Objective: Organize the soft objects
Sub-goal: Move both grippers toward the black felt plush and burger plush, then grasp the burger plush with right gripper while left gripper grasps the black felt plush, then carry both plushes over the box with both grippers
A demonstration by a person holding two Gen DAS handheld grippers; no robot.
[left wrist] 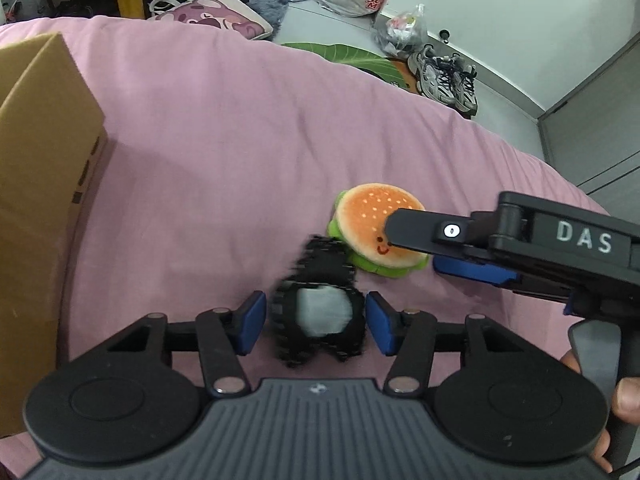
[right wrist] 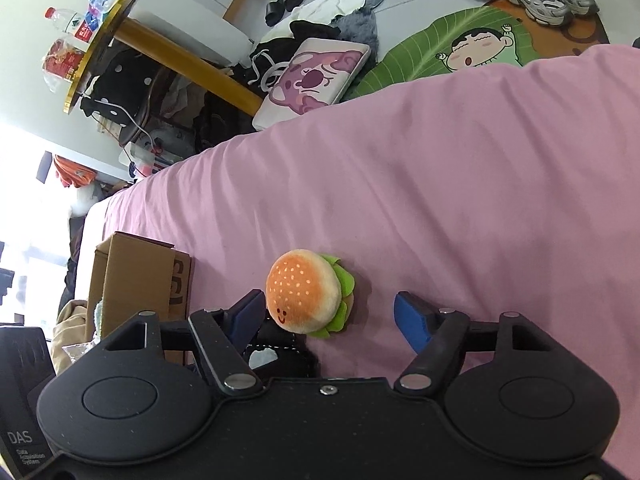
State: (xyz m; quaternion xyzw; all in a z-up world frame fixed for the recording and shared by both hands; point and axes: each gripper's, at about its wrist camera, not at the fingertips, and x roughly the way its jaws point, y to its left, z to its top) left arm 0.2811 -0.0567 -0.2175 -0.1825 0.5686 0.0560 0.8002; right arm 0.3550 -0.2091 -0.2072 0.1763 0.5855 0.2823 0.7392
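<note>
A black plush toy with a pale grey patch [left wrist: 320,308] lies on the pink bedsheet [left wrist: 224,128], blurred, between the blue pads of my left gripper [left wrist: 315,322], which stands open around it without touching. Just beyond it sits a burger plush [left wrist: 376,232] with a smiling face and green lettuce edge. My right gripper [left wrist: 408,240] reaches in from the right, one finger above the burger and one beside it. In the right wrist view the burger plush [right wrist: 308,298] rests between the open right gripper's [right wrist: 330,314] pads, nearer the left one. The black plush [right wrist: 280,354] shows just below it.
A brown cardboard box [left wrist: 44,184] stands on the bed at the left, also seen as the box [right wrist: 136,272] in the right wrist view. Beyond the bed's edge lie a purple cushion [right wrist: 316,76], sneakers [left wrist: 448,76], plastic bags and a green cartoon mat [right wrist: 460,44].
</note>
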